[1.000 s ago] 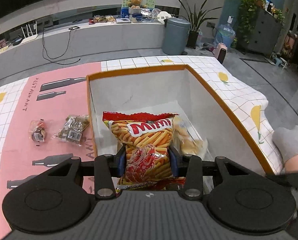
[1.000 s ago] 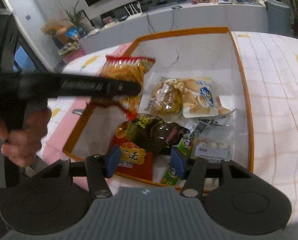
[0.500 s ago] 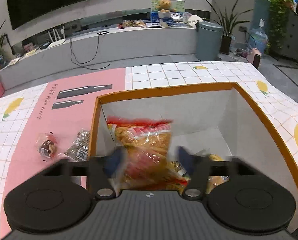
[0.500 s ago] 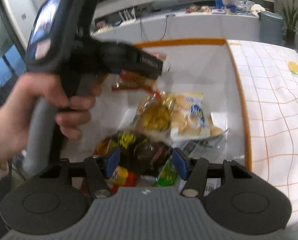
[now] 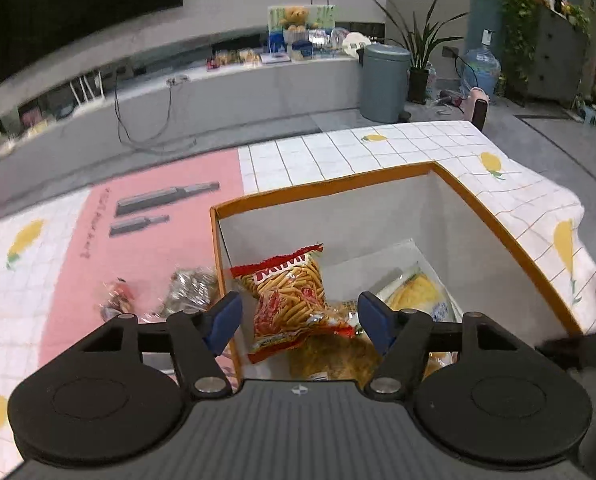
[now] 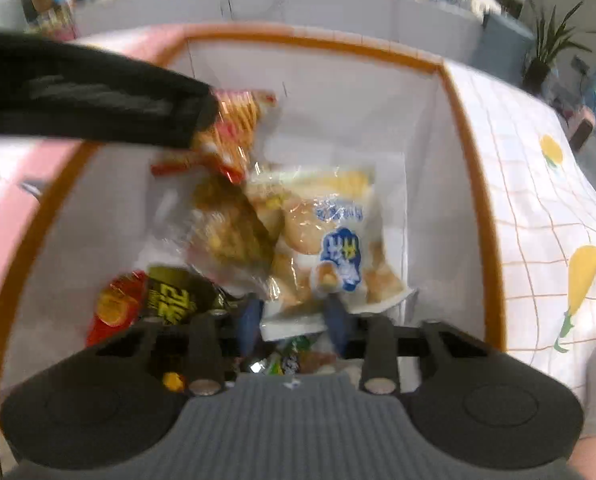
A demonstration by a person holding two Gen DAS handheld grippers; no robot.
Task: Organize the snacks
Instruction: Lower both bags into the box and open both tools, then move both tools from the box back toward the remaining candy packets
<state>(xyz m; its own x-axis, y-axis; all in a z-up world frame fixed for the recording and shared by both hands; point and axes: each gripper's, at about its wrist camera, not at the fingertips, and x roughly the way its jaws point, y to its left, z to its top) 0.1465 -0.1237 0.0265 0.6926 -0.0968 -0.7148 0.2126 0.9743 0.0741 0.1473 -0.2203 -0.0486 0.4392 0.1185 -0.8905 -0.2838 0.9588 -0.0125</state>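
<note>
Left wrist view: left gripper (image 5: 299, 316), jaws narrowing with nothing pinched, hangs above the crisp-stick bag (image 5: 294, 300) lying in the orange-rimmed box (image 5: 497, 220); light, crinkly, best pinched at a seam. Only the right wrist view shows the right gripper (image 6: 292, 320) closing around the bread bag (image 6: 329, 240) edge.

Box (image 5: 493, 216): orange rim, white walls; inside it, a red-edged bag (image 5: 290, 300) printed with orange sticks; left of the box, pink mat (image 5: 146, 248); beyond it, white-checked, lemon-print cloth (image 5: 417, 148).
</note>
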